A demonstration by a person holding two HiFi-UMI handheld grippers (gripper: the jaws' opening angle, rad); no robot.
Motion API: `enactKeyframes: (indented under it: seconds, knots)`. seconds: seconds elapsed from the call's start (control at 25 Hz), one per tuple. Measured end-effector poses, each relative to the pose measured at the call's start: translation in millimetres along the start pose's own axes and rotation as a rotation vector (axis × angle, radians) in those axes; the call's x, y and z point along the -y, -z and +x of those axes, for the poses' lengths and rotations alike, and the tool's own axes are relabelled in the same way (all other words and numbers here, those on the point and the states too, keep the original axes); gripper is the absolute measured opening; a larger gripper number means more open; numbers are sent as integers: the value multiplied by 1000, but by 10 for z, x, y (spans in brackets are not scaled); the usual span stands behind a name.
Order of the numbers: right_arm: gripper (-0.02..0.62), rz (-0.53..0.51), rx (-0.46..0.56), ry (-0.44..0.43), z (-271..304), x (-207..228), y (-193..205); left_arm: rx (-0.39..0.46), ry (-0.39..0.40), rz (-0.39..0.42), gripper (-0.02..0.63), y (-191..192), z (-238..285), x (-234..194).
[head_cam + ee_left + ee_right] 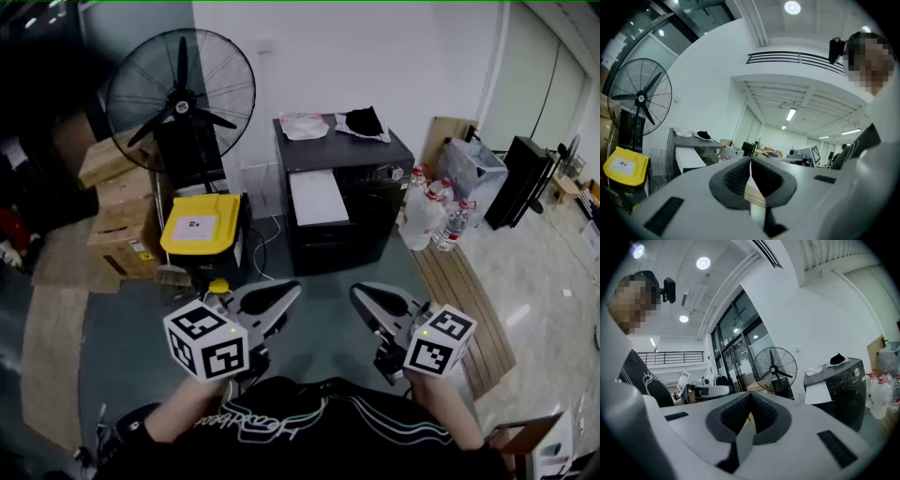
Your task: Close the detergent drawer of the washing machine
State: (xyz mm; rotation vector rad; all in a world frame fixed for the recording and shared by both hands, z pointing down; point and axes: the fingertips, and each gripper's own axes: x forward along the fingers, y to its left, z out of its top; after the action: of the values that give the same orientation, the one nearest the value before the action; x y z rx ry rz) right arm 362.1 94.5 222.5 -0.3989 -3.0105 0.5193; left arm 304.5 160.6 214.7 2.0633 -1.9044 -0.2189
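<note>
Standing well back from the washing machine [361, 220], I hold both tools low and close to my body, because nothing is within reach from here. The left hand-held gripper [289, 291] has its jaws pressed together with nothing between them, and the right hand-held gripper [360, 292] is the same: pads meeting at the tip, empty. Closed jaws make sense to me for this job, since a drawer wants a push from a blunt front, not a pinch.

The detergent drawer [318, 197] looks pulled out: a white slab juts forward from the upper left of the dark front, toward me. Both tools point roughly at it, with open floor [319, 328] between us.

My judgement is that the closing has not begun; the next move calls for stepping in and setting one tip flat on the drawer's front face. A fan [180, 98] and a yellow-lidded bin [199, 223] stand to the left and water bottles [427, 211] to the right, near the machine but clear of the straight line in.
</note>
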Motion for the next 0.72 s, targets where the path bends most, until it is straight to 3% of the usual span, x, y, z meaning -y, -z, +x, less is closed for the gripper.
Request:
enactKeyframes:
  seconds: [0.4,0.72]
  knots:
    - [26,48,-19,41,177,236,136,-27,-1,-45,31,125,45,-269]
    - [28,81,-13,106,603,678,148,-66,27,-57,31,101,296,-891]
